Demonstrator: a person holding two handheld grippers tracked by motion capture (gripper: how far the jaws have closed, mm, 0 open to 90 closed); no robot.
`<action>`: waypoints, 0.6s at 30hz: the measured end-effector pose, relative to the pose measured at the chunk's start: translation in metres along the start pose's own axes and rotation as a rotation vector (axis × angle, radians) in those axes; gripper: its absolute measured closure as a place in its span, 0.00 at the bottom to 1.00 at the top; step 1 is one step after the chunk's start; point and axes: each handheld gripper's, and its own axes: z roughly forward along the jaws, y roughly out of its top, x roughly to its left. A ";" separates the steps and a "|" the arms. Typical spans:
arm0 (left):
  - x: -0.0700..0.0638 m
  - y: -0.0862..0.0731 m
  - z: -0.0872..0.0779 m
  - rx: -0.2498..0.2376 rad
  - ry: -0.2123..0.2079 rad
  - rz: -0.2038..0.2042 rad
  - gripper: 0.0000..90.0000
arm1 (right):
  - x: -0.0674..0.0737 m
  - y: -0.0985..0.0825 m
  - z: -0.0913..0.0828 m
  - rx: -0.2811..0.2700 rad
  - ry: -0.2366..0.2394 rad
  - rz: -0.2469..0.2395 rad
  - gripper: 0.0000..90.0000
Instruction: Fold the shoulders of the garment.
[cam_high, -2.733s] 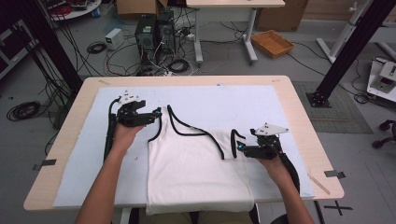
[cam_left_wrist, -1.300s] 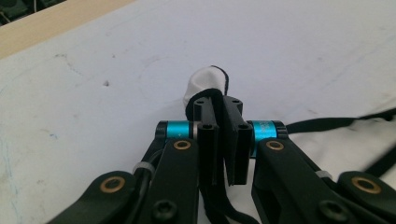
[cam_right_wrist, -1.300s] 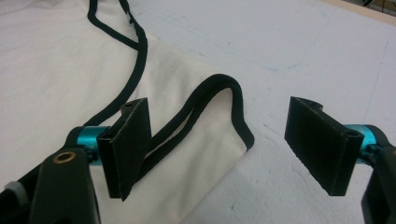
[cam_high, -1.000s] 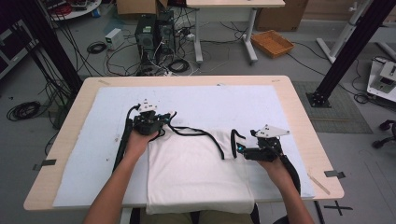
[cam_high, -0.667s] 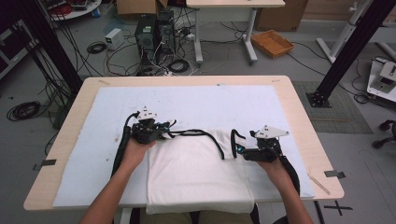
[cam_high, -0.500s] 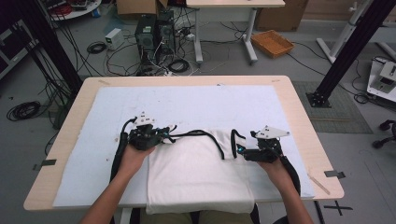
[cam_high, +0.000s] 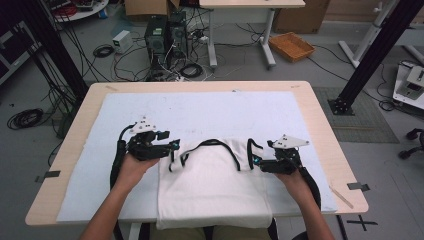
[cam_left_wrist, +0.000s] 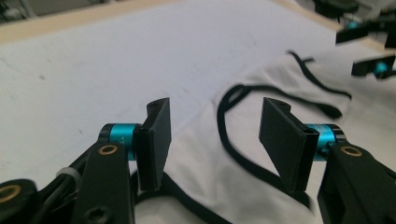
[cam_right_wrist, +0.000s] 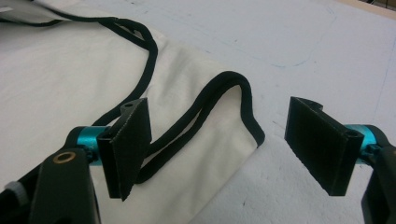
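Big pale-covered surface (cam_high: 210, 110), loads of free room up top and out left. White tank top (cam_high: 212, 187) flat at near edge, hem hanging over front. Left strap (cam_high: 176, 159) now folded inward, versus spread wide earlier; so left fold looks done. Left hand-held gripper (cam_high: 170, 146) jaws just been opening, nothing between, backed off left. Right hand-held gripper (cam_high: 256, 161) parked, jaws apart, straddling right strap (cam_right_wrist: 210, 107) without pinching.

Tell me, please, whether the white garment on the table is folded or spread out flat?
Folded. The white garment lies as a narrow rectangle, both sides turned in, with its black-trimmed straps doubled over on top.
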 end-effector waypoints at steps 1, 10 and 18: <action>-0.001 -0.003 0.001 0.015 -0.012 0.004 0.49 | 0.000 0.000 0.000 0.000 0.001 0.000 0.25; -0.020 -0.042 0.007 0.098 -0.105 0.098 0.50 | 0.010 -0.001 0.002 0.057 0.104 -0.038 0.34; -0.034 -0.053 0.021 0.226 -0.073 0.187 0.66 | 0.027 -0.003 0.014 0.194 0.165 -0.121 0.72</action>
